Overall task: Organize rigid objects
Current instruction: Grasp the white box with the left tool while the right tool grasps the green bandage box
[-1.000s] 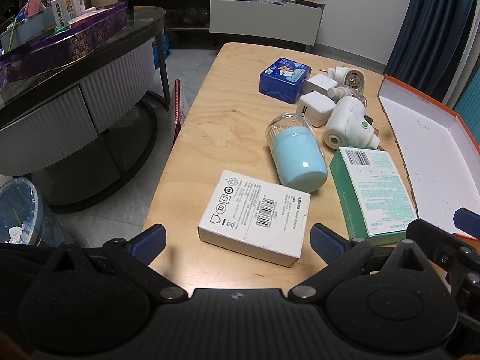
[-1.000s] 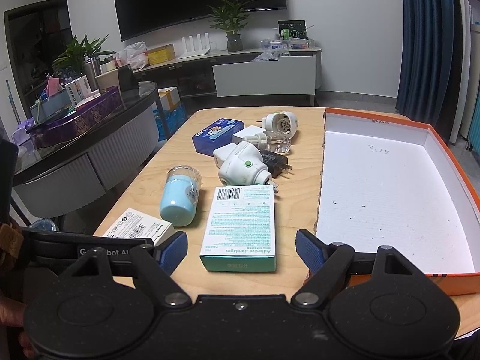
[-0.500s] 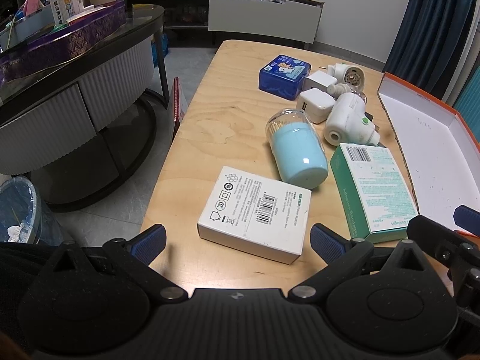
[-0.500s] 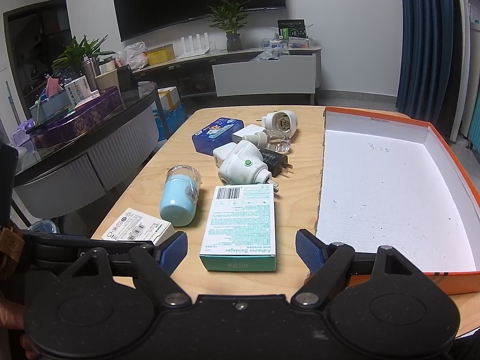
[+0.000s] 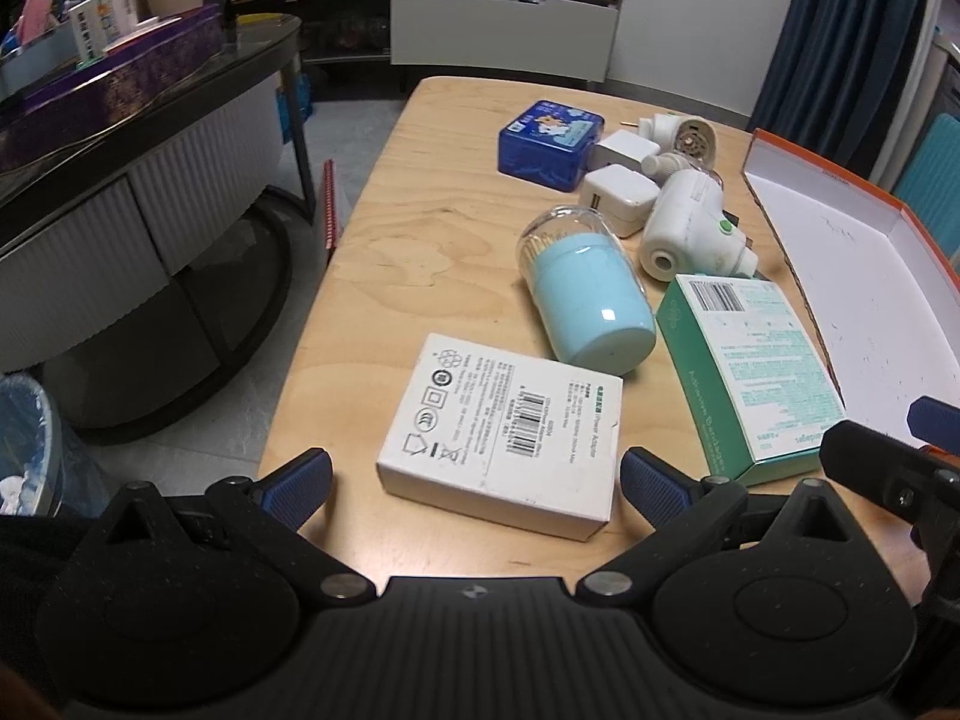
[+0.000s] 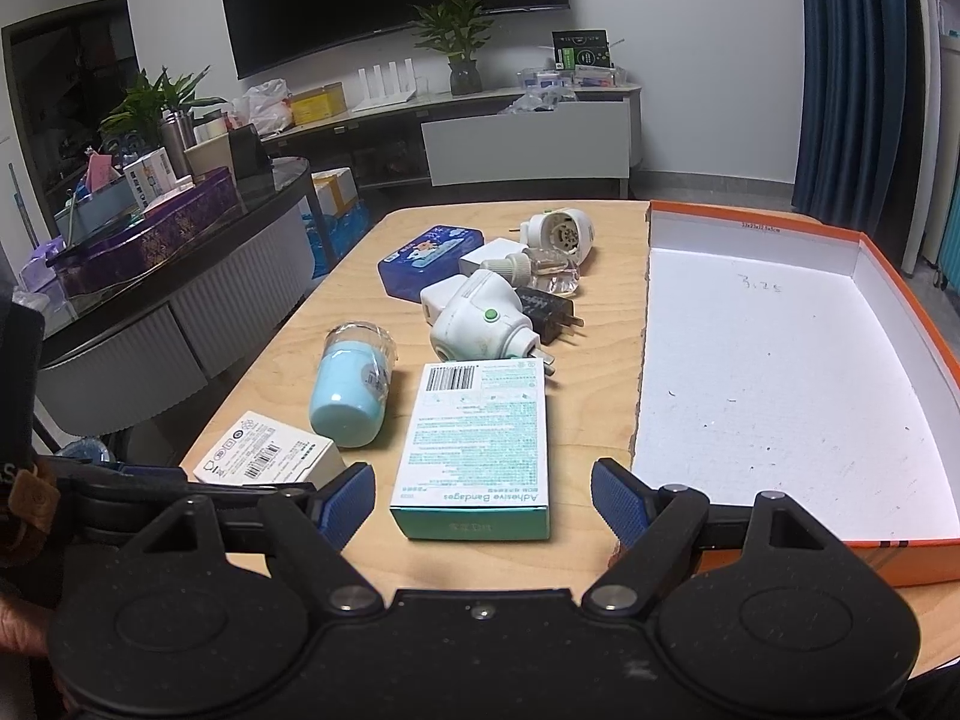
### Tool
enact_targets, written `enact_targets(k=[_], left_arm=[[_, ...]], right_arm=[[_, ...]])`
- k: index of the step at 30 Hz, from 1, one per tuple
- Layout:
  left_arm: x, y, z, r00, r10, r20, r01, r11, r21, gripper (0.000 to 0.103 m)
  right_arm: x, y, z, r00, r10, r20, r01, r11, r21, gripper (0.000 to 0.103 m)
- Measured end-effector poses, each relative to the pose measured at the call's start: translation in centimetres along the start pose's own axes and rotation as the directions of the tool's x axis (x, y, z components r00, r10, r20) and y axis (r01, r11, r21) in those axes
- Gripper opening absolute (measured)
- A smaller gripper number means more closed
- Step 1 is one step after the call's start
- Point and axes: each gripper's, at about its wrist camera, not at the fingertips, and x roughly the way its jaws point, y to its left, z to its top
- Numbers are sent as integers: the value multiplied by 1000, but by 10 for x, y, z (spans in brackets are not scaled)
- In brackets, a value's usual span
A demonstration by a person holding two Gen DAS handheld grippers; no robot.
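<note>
On the wooden table (image 5: 390, 252) lie a white adapter box (image 5: 504, 432) (image 6: 264, 456), a light-blue toothpick jar (image 5: 585, 294) (image 6: 351, 390) on its side, a green bandage box (image 5: 750, 366) (image 6: 480, 444), a white plug-in device (image 5: 690, 228) (image 6: 480, 318), white chargers (image 5: 618, 195), a black plug (image 6: 549, 306) and a blue tin (image 5: 549, 141) (image 6: 429, 258). My left gripper (image 5: 477, 480) is open with its fingers either side of the adapter box's near end. My right gripper (image 6: 483, 501) is open around the bandage box's near end. An orange-rimmed white box lid (image 6: 780, 372) (image 5: 840, 252) lies at the right, empty.
A dark oval counter (image 5: 120, 108) with a purple box stands left of the table. A blue-lined bin (image 5: 24, 438) sits on the floor at lower left. A TV cabinet (image 6: 528, 138) lines the far wall, with dark curtains (image 6: 852, 72) at the right.
The left gripper has edged forward, so the adapter box sits closer between its fingers. The right view is almost unchanged.
</note>
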Motion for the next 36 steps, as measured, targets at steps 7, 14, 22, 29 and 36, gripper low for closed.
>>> enact_targets(k=[7, 14, 22, 29, 36], left_arm=[[8, 1, -2, 999, -7, 43, 6, 999, 40, 102], [3, 6, -3, 993, -41, 107, 39, 999, 24, 79], [2, 14, 0, 991, -38, 126, 42, 999, -28, 79], [-7, 12, 4, 987, -38, 156, 45, 998, -42, 79], [-24, 8, 11, 981, -41, 190, 50, 998, -44, 79]], right_arm=[[19, 0, 6, 999, -2, -32, 1, 1000, -5, 93], [53, 8, 14, 997, -29, -78, 25, 999, -45, 93], [81, 8, 20, 989, -27, -144, 19, 998, -54, 86], [58, 0, 25, 997, -36, -69, 30, 996, -88, 84], [25, -18, 38, 999, -41, 27, 43, 996, -74, 84]])
